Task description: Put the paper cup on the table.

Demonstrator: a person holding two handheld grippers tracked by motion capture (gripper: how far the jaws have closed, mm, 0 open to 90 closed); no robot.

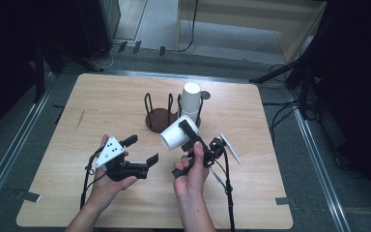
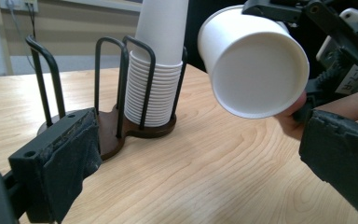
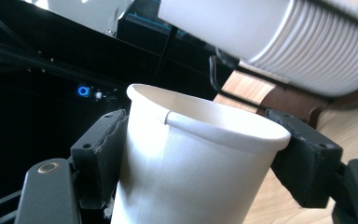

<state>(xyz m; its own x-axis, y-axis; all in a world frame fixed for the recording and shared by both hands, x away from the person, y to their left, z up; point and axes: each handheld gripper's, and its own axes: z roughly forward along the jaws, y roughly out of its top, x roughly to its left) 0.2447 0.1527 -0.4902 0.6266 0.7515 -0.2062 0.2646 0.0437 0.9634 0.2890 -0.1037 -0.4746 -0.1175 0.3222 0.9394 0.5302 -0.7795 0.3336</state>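
right gripper (image 1: 186,131): jaws closed on one white paper cup (image 1: 176,135), pads pressing opposite sides of the cup wall, as the right gripper view shows (image 3: 191,172). cup is carried on its side above the desk (image 1: 101,101), mouth turned toward the left gripper, base toward the rack; held clear of the wood, just in front of the rack. a side grip on the wall probably keeps the open mouth free and lets the cup be turned upright or upside down as needed.

left gripper (image 1: 140,151): jaws spread wide, nothing between them; one pad (image 2: 67,163) stands at each edge of its own view with bare desk between. it hovers low beside the cup, apart from it, likely having no further part in the hold.

cup rack (image 1: 160,117): one, dark brown base with black wire uprights, two bays. near bay carries a stack of nested white cups (image 1: 191,99), mouths down, the wires keeping the column upright. other bay holds no cups. ribbed rims in the left gripper view (image 2: 151,91) suggest well over a dozen cups; exact number cannot be told.

count: grippers, two; loose cups, one; stacks, one; racks, one; desks, one.
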